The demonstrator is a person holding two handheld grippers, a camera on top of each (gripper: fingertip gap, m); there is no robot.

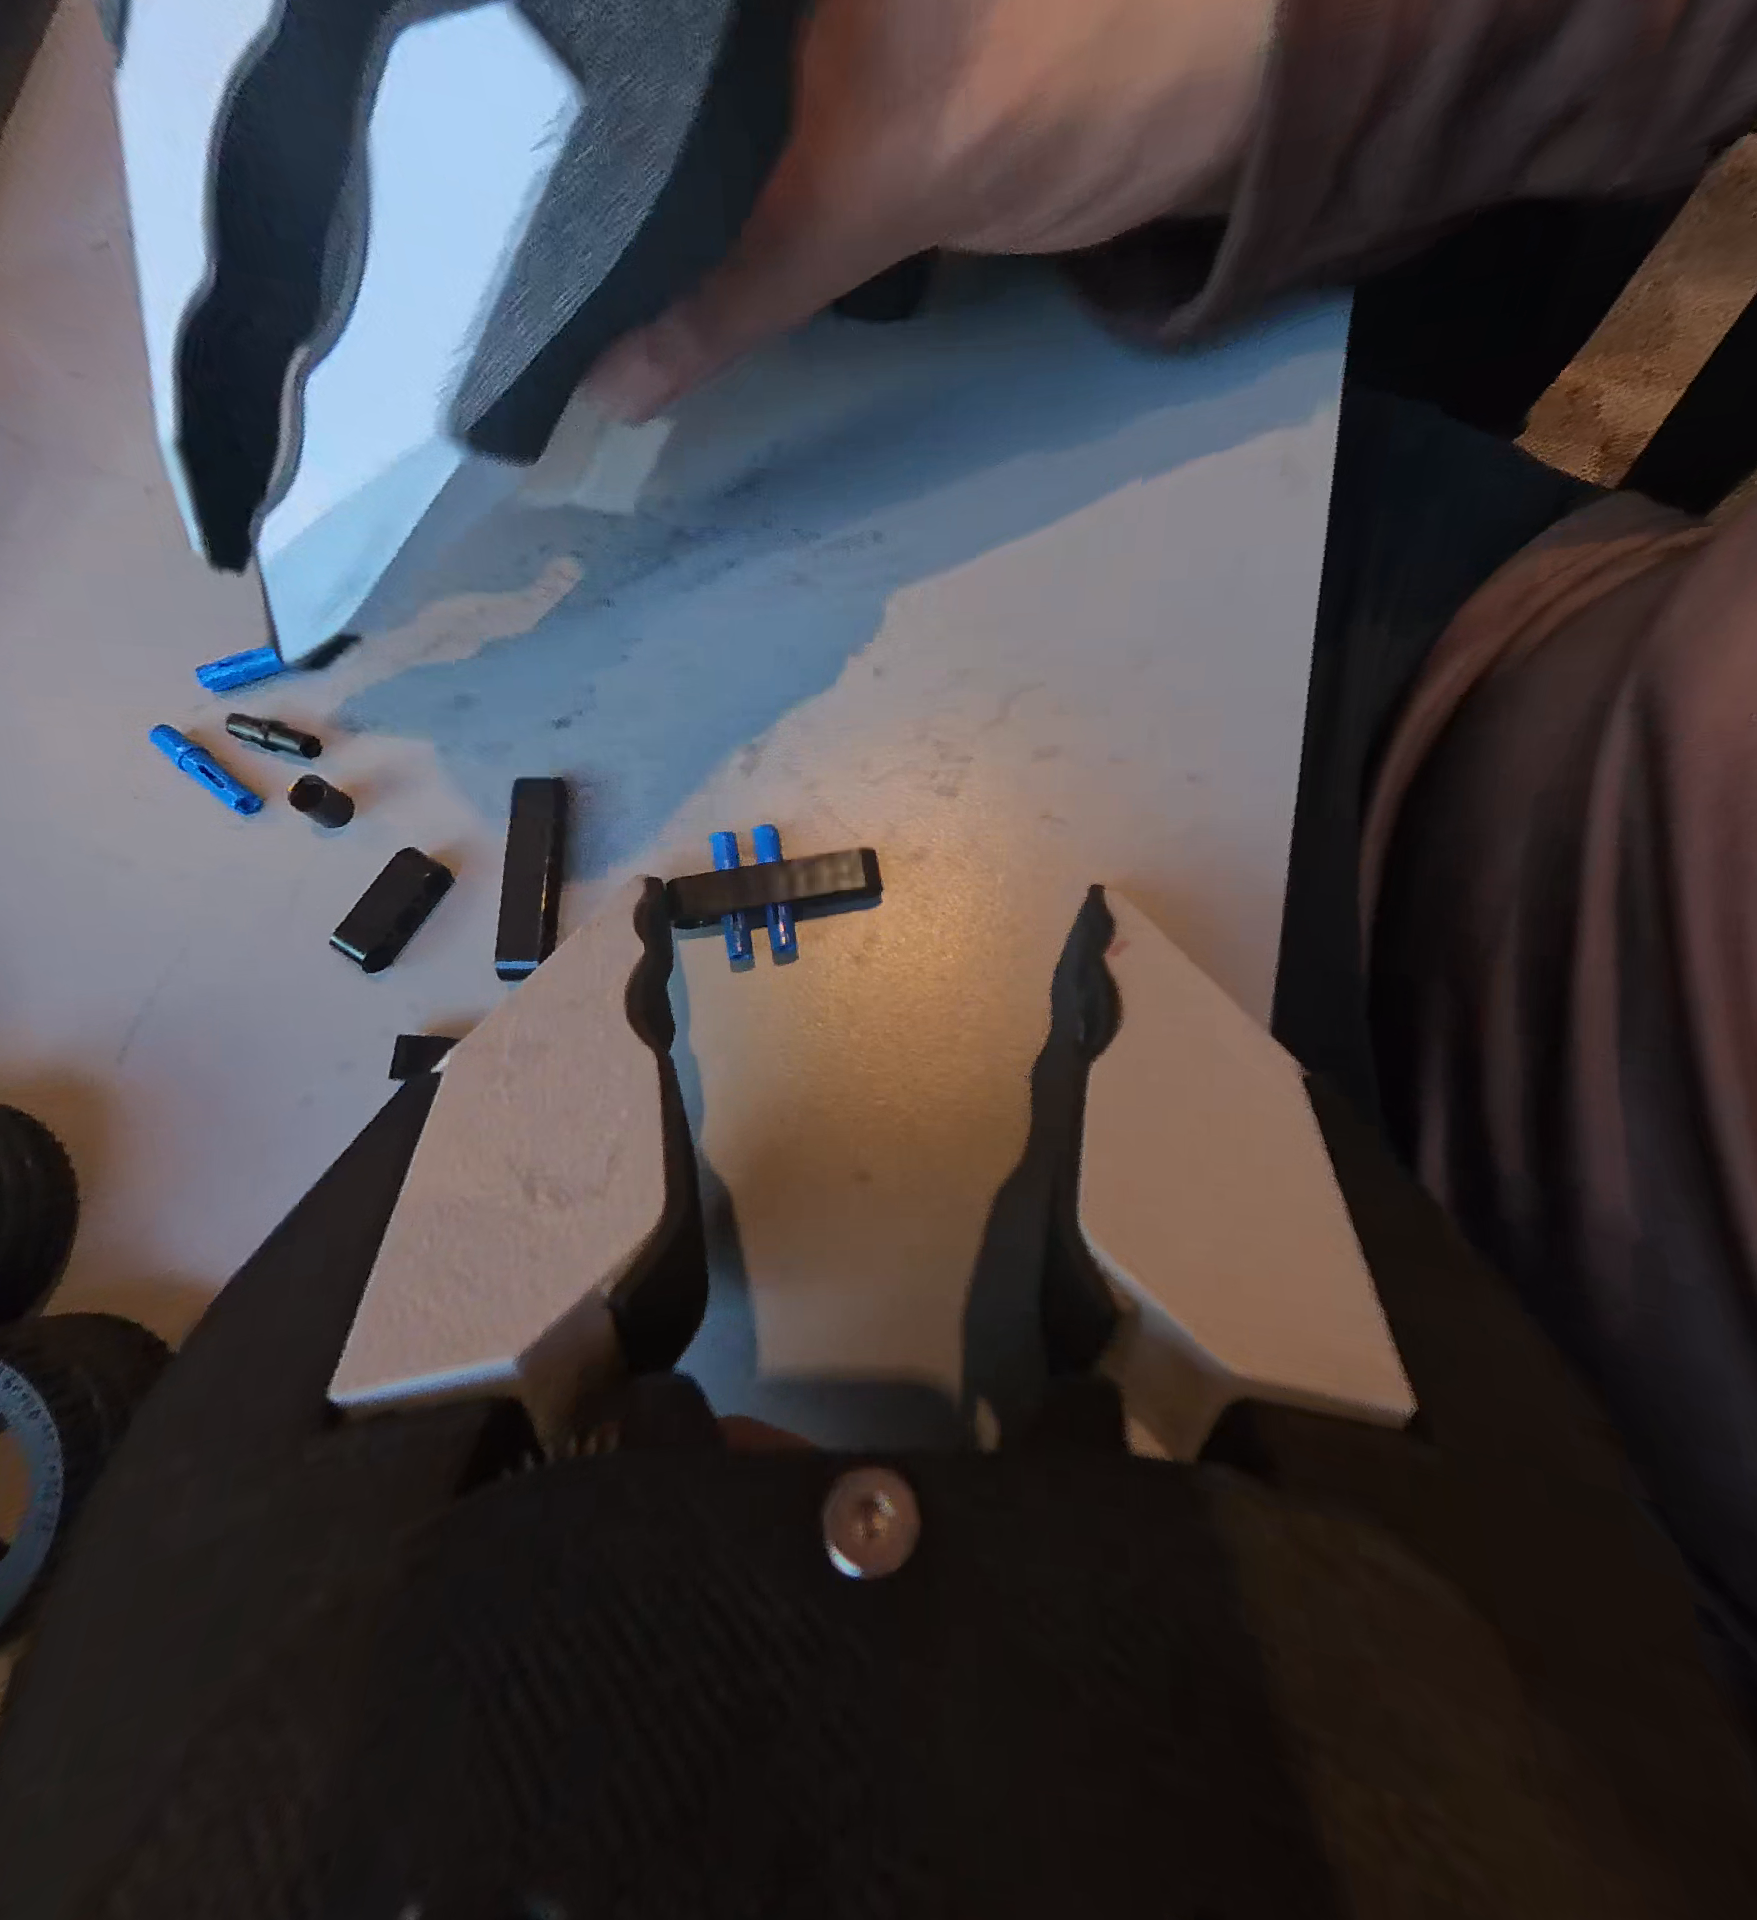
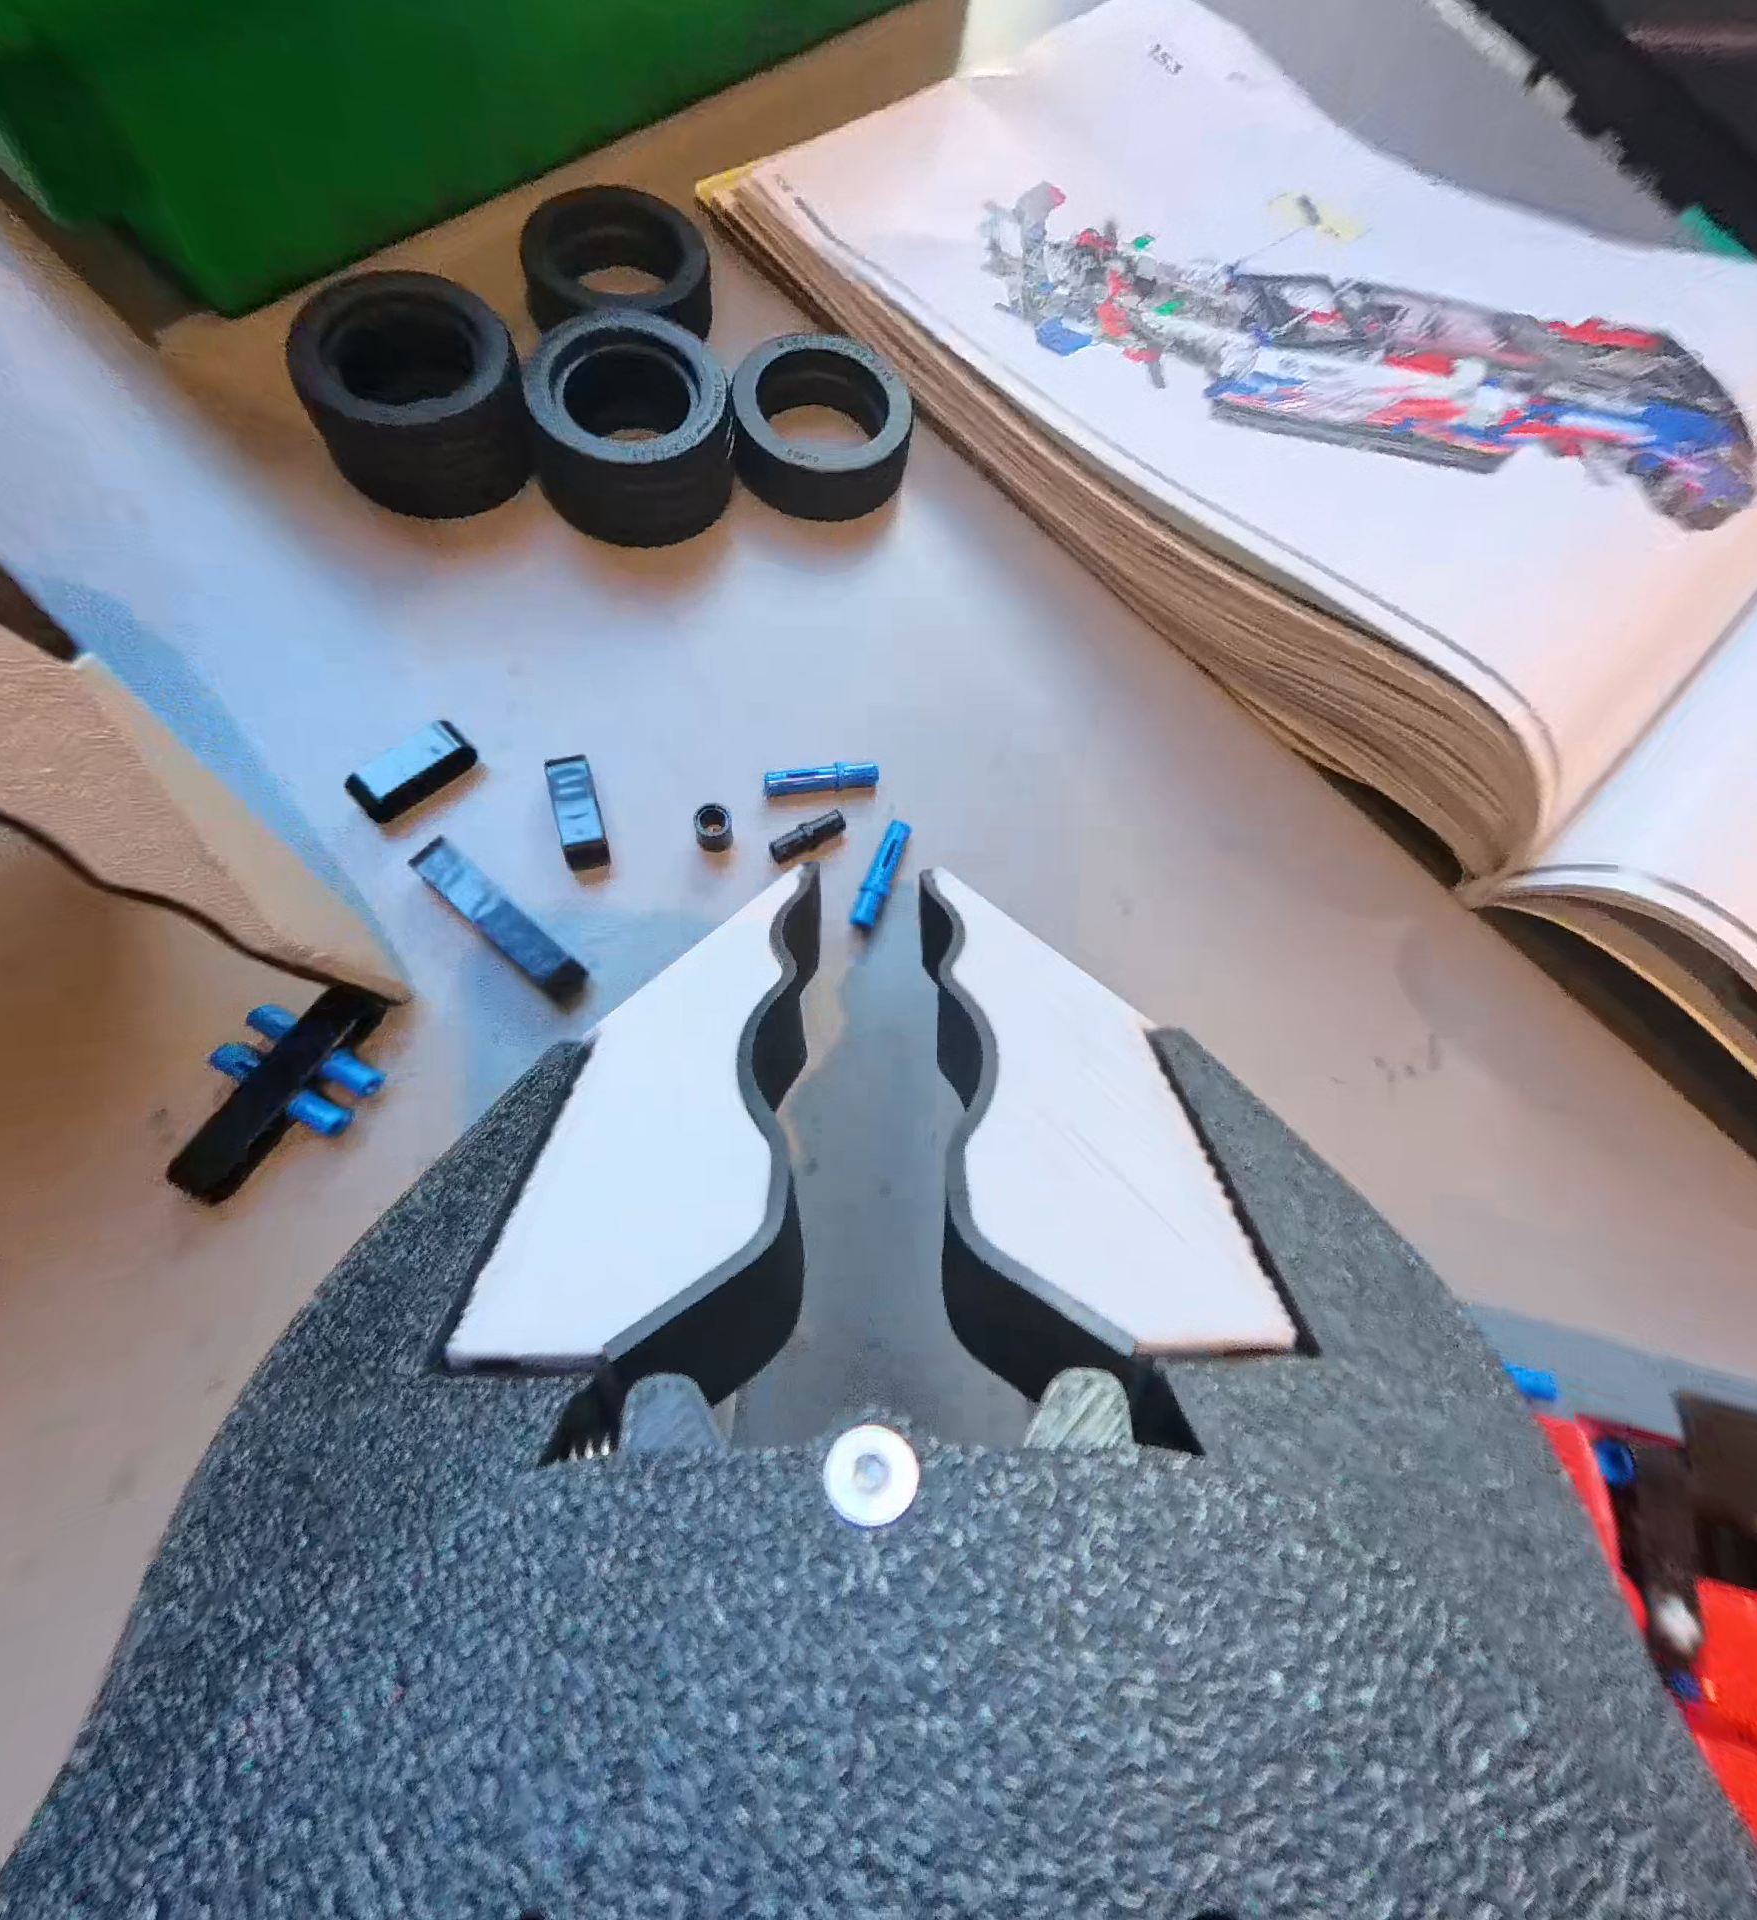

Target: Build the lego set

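Observation:
A black beam with two blue pins through it (image 1: 775, 888) lies on the white table (image 1: 957, 727). My left gripper (image 1: 874, 899) is open and low over the table, its left fingertip touching the beam's end. The beam also shows in the right wrist view (image 2: 282, 1081), at the left gripper's tip. My right gripper (image 2: 869, 876) is narrowly open and empty, with a loose blue pin (image 2: 879, 873) lying on the table just beyond its tips. This pin (image 1: 240, 668) sits at the tip of the right gripper's finger (image 1: 230, 416) in the left wrist view.
Loose parts lie between the grippers: another blue pin (image 2: 820, 777), a black pin (image 2: 806, 834), a black bush (image 2: 713, 828) and three black beams (image 2: 500, 930). Several black tyres (image 2: 625, 416), a green box (image 2: 334, 125), an open instruction book (image 2: 1373, 416) and a red model (image 2: 1736, 1662) surround them. My right gripper is the nearer one to the open instruction book (image 2: 1373, 416): about 15 cm, against 25 cm.

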